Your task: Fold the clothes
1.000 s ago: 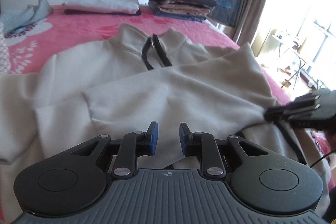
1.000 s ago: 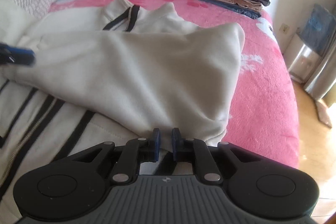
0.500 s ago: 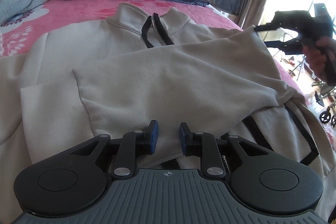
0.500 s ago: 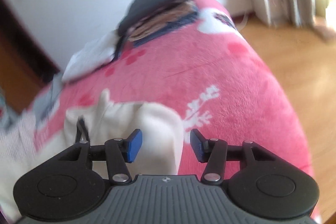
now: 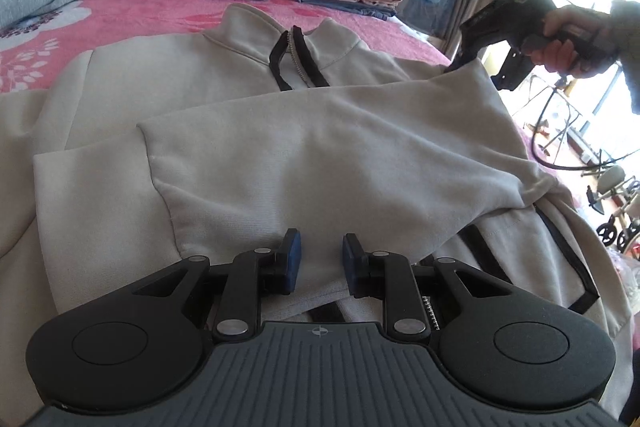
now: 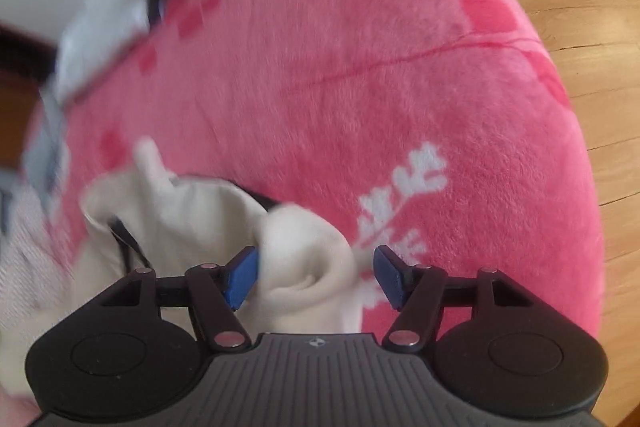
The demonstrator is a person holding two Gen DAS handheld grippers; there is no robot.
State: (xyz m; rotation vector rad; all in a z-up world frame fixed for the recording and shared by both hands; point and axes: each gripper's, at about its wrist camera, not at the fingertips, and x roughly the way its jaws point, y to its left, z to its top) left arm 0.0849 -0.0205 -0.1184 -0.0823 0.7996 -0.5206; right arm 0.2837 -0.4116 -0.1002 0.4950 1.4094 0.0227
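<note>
Pink floral bedspread (image 6: 360, 75) bears a beige jacket (image 5: 280, 155); left gripper (image 5: 321, 259) narrowly parted, right gripper (image 6: 316, 277) opening, both empty.

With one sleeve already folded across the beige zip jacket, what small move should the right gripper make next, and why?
Probably lower the right gripper onto the shoulder fold and pinch it. Its jaws are opening with that fabric bulge between them, ungripped, at the jacket's edge on the pink blanket. The left gripper hovers over the sleeve, which already lies across.
</note>
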